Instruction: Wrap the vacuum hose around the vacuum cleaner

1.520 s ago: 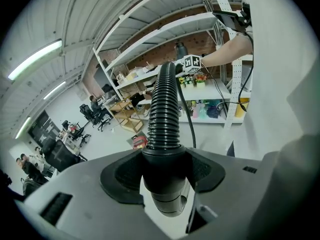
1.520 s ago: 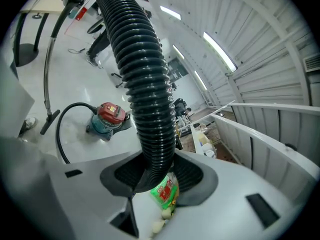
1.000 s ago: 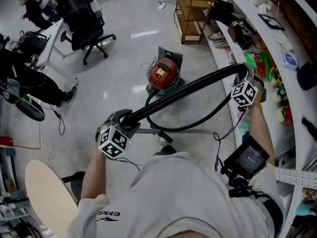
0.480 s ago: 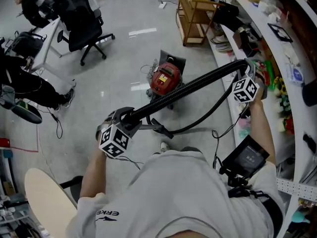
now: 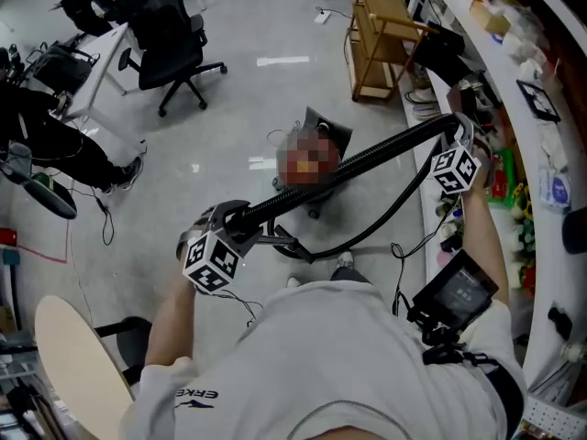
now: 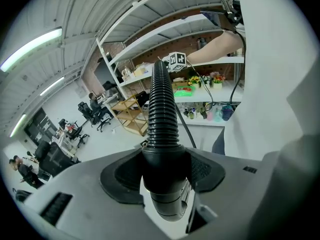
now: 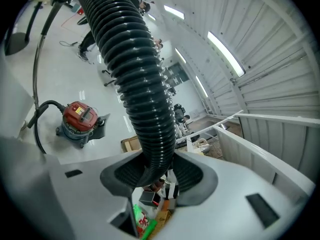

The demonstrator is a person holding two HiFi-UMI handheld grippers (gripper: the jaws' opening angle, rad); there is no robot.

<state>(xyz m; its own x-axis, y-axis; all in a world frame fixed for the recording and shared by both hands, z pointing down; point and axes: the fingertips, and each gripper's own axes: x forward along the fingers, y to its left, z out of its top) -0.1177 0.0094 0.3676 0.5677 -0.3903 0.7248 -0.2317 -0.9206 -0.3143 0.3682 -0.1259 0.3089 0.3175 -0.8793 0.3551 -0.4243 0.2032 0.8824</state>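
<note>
The left gripper (image 5: 233, 218) and right gripper (image 5: 456, 137) each clench their jaws on the hose (image 5: 367, 159), held taut above the vacuum (image 7: 79, 120).

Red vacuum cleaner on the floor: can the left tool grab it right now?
Probably not. The left tool is clamped on the black ribbed hose, so it has no free grip, and the red vacuum cleaner stands down on the floor, apart from it.

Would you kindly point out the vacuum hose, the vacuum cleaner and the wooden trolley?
vacuum hose (image 5: 367, 160), head view, middle of its ribbed stretch.
vacuum cleaner (image 7: 79, 115), right gripper view, its red top.
wooden trolley (image 5: 383, 7), head view, its top shelf.
</note>
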